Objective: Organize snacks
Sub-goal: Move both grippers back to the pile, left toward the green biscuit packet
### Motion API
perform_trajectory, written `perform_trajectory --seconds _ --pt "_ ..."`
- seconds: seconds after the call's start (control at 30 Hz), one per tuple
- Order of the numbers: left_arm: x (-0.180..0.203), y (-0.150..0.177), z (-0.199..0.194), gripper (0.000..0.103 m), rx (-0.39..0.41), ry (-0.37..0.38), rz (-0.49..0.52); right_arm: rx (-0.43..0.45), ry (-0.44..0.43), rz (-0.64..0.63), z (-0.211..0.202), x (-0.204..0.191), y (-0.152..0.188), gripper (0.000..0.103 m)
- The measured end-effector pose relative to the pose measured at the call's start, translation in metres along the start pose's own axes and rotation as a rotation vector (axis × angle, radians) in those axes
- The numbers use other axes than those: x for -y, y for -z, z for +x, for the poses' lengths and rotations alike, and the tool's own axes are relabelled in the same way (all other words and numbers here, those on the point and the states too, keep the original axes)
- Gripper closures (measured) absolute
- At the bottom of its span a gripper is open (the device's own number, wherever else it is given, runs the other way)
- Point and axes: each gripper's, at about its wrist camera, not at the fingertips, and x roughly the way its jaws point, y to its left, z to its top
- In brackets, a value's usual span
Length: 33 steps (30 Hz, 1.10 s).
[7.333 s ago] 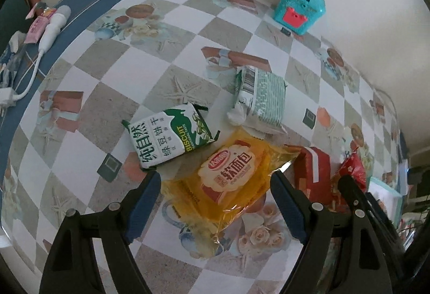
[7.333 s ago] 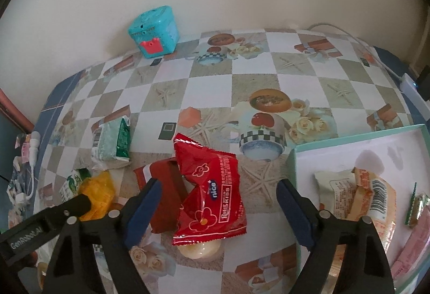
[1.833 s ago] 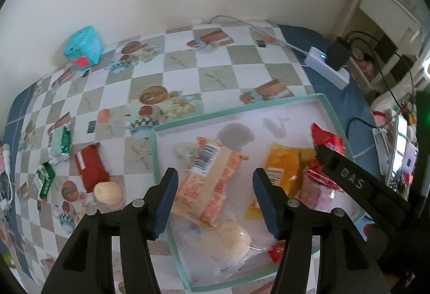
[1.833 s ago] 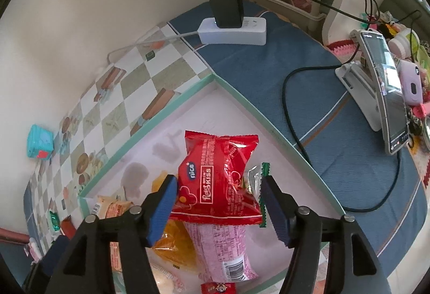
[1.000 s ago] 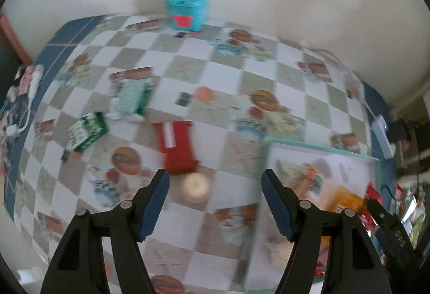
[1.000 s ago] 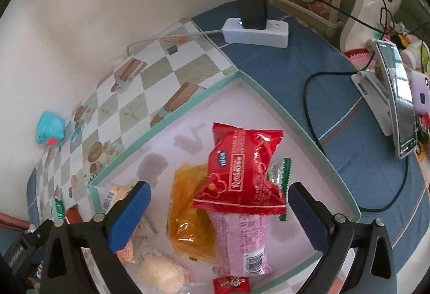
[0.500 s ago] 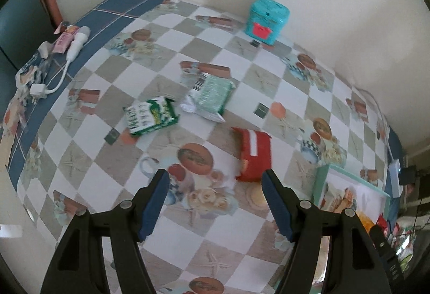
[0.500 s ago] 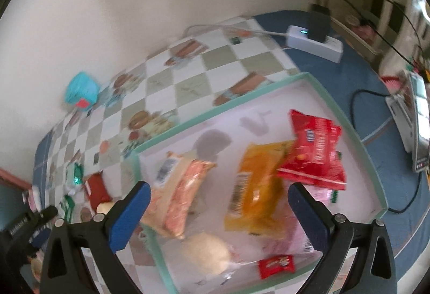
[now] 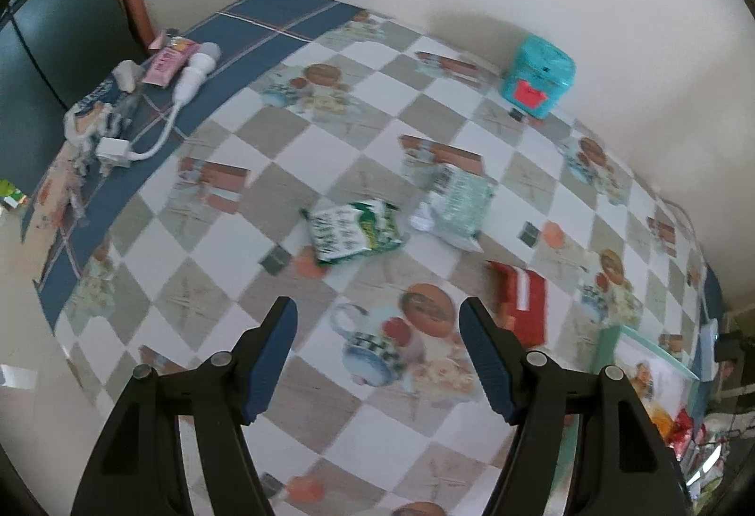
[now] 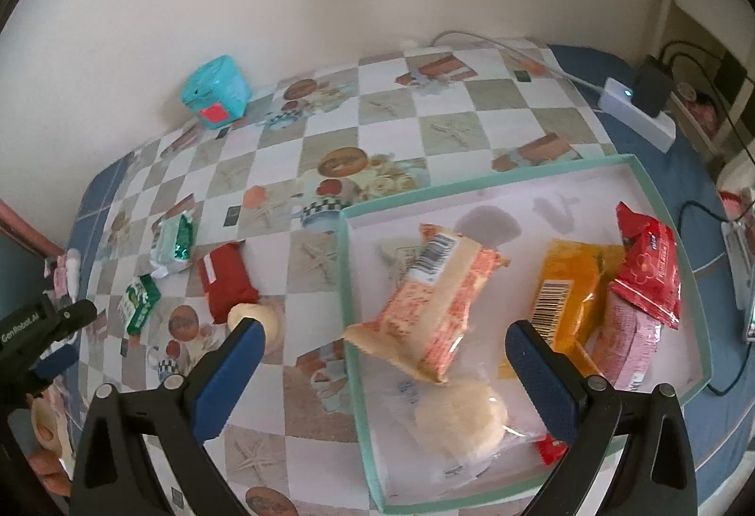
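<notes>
The left gripper point(image 9: 377, 358) hung above the counter point(image 9: 325, 403) with its jaws spread wide and nothing between them. Under it lay only bare checked cloth, with free room on both sides. A little farther on lay a green biscuit pack point(image 9: 354, 230), and just beside it a pale green pack point(image 9: 455, 204). A red pack point(image 9: 524, 306) lay nearer the tray point(image 9: 608, 351), apart from the two green ones. A teal box point(image 9: 538, 82) stood at the far edge of the counter, by the wall. A white charger and cord point(image 9: 188, 87) lay near the far left corner.

The right gripper point(image 10: 384, 367) hung over the near left side of the tray point(image 10: 351, 318), jaws wide apart and holding nothing. Inside the tray lay a round bun in a clear bag point(image 10: 460, 421), an orange-pink pack point(image 10: 434, 303), a yellow pack point(image 10: 571, 294) and a red bag point(image 10: 651, 266) close to the tray's right rim. The far part of the tray floor was bare. A small round bun point(image 10: 255, 318) lay on the counter, touching the red pack point(image 10: 226, 280). A white power strip point(image 10: 637, 115) sat near the counter's far right corner.
</notes>
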Motion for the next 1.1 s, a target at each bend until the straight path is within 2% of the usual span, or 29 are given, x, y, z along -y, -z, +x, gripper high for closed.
perform_trajectory --seconds 0.17,0.33,0.73,1.1 --pt "-0.026 -0.006 0.003 0.031 0.003 -0.048 -0.022 -0.005 0.016 -0.038 0.002 -0.017 0.004 0.0" --pt "-0.053 -0.013 0.009 0.031 -0.006 -0.066 -0.058 -0.009 0.017 -0.074 0.005 -0.036 0.007 0.0" --pt "-0.097 -0.028 0.024 0.031 -0.046 -0.039 -0.129 -0.056 0.024 -0.134 0.025 -0.076 0.015 0.0" --pt "-0.115 -0.045 0.048 0.031 -0.083 -0.008 -0.151 -0.114 -0.02 -0.122 0.049 -0.096 0.013 0.0"
